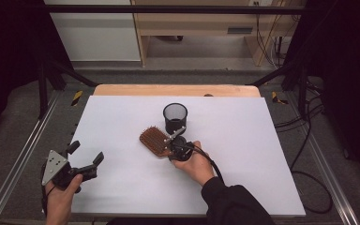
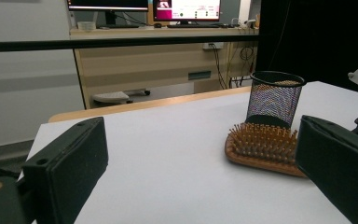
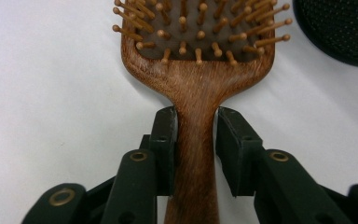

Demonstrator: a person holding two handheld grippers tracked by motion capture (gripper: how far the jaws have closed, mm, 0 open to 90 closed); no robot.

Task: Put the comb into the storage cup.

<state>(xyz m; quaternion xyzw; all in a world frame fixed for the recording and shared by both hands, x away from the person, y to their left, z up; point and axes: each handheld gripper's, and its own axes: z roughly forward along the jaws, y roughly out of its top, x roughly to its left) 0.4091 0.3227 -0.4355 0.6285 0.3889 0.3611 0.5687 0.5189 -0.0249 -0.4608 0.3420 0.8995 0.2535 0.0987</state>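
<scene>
Wooden paddle hairbrush point(image 1: 153, 140), brown with pale round-tipped bristles facing up, lies flat on the white tabletop point(image 1: 122, 122) near the middle, just in front of the black wire-mesh pen cup point(image 1: 175, 117). In the high view the brush head points up and to the left, and its handle runs down towards the right gripper point(image 1: 176, 149), held in the person's right hand point(image 1: 198, 164) with a dark sleeve behind it.

In the right gripper view the brush handle point(image 3: 193, 154) runs straight up between the two black jaws. The left pad lies against the handle's side. The right pad stands just beside the other side, and I cannot tell whether a thin gap remains there, so the claw is nearly pinched on the handle rather than clearly clamped. The rim of the mesh cup point(image 3: 340, 28) shows at the upper right of that view, near the brush head but apart from it.

The left gripper point(image 1: 85, 161) rests low over the tabletop's near-left part, well apart from the brush, with its jaws spread wide and nothing between them. In the left gripper view the brush point(image 2: 261, 147) lies ahead on the right with the cup point(image 2: 275, 98) upright just behind it.
</scene>
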